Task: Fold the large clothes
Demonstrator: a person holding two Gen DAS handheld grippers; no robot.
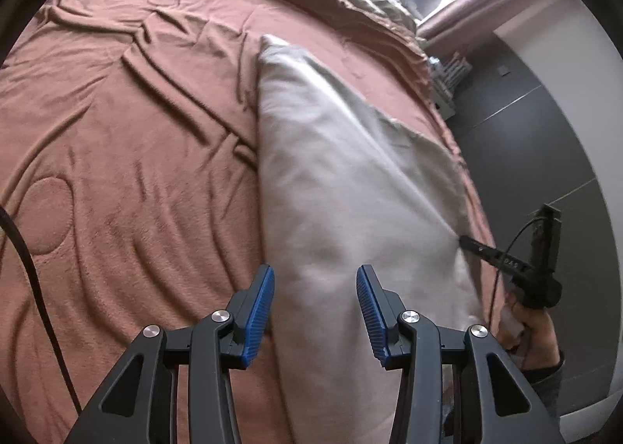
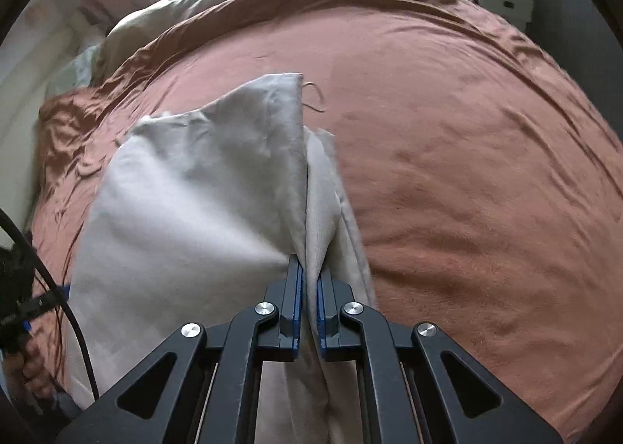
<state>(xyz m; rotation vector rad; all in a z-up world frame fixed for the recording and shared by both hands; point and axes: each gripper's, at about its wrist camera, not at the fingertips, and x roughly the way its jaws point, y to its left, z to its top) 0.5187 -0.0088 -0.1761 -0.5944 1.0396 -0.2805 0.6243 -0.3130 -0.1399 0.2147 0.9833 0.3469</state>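
Grey cloth [image 2: 187, 187], the garment being folded, lies on a rust-brown bedspread [image 1: 128, 156] near the bed's edge, where dark floor [image 1: 545, 140] begins. The right gripper [image 2: 309, 280] is clamped on a raised fold of the cloth, its blue pads pressed to the fabric. The left gripper [image 1: 315, 311] stands with jaws apart over the cloth's near end, nothing pinched. Broad bare bedspread spreads on either side. Small white lettering on the right gripper's body is too blurred to read.

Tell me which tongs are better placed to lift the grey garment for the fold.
Right. The right tongs are already shut on the grey garment; the left tongs stand open over it, gripping nothing.
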